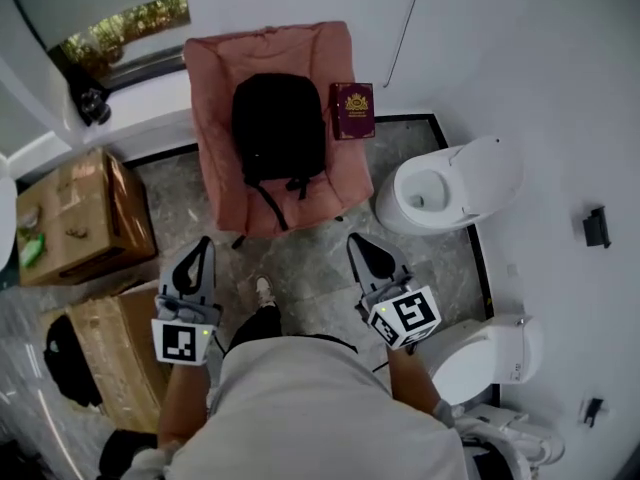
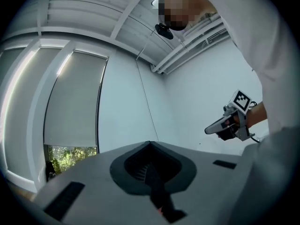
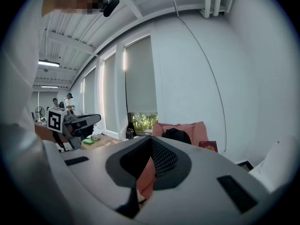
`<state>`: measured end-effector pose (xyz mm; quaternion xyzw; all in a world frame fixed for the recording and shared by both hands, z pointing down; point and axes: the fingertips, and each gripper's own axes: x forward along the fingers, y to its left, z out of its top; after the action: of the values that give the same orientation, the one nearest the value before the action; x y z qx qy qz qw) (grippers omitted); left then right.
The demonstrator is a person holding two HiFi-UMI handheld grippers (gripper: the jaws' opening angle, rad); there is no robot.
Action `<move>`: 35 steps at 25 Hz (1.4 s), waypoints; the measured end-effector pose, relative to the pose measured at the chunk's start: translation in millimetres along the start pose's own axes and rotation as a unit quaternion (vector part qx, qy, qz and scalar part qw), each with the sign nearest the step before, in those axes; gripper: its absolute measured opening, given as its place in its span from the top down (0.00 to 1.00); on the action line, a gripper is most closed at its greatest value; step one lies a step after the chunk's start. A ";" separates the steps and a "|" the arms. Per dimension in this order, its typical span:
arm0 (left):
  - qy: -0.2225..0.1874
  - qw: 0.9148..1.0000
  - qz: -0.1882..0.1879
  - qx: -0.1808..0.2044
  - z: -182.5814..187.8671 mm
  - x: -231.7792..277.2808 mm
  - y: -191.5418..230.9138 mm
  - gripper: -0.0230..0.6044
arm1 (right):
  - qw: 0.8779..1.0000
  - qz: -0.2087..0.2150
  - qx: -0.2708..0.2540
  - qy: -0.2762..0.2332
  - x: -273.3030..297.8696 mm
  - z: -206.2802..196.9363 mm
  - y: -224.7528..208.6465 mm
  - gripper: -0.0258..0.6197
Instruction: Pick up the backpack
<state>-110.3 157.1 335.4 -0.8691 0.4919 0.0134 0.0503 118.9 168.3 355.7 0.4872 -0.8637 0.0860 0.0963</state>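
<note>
The black backpack (image 1: 278,128) leans upright against the back of a pink cushioned chair (image 1: 215,168). Its straps hang down over the seat. In the right gripper view the backpack (image 3: 176,135) shows small and far beyond the jaws. My left gripper (image 1: 200,253) and right gripper (image 1: 358,246) hover over the floor in front of the chair, well short of the backpack, both shut and empty. The left gripper (image 2: 150,144) points level at a bare white wall. The right gripper (image 3: 151,138) points towards the chair.
A maroon book (image 1: 352,110) stands on the chair beside the backpack. White rounded seats (image 1: 450,183) (image 1: 490,353) stand at the right. Cardboard boxes (image 1: 75,218) and a dark bag (image 1: 65,358) sit at the left. The person's shoe (image 1: 263,290) is between the grippers.
</note>
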 end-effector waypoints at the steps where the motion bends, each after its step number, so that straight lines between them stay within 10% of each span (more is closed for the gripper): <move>1: -0.002 1.000 -0.005 -0.004 0.0 12.6 9.7 0.95 | 1.000 -0.002 -0.004 -0.001 13.5 9.3 -4.6 0.93; 15: -0.020 0.997 -0.065 -0.019 -8.7 148.4 59.7 0.95 | 0.997 -0.078 0.018 0.005 94.1 41.1 -91.7 0.93; 35: 0.031 0.998 0.055 0.014 -20.5 210.7 57.9 0.95 | 0.995 0.100 0.013 0.015 213.0 38.4 -178.0 0.93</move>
<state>-51.8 -54.4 336.2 -0.8402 0.5400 -0.0179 0.0458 160.5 -107.6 381.6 0.3980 -0.9055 0.1135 0.0934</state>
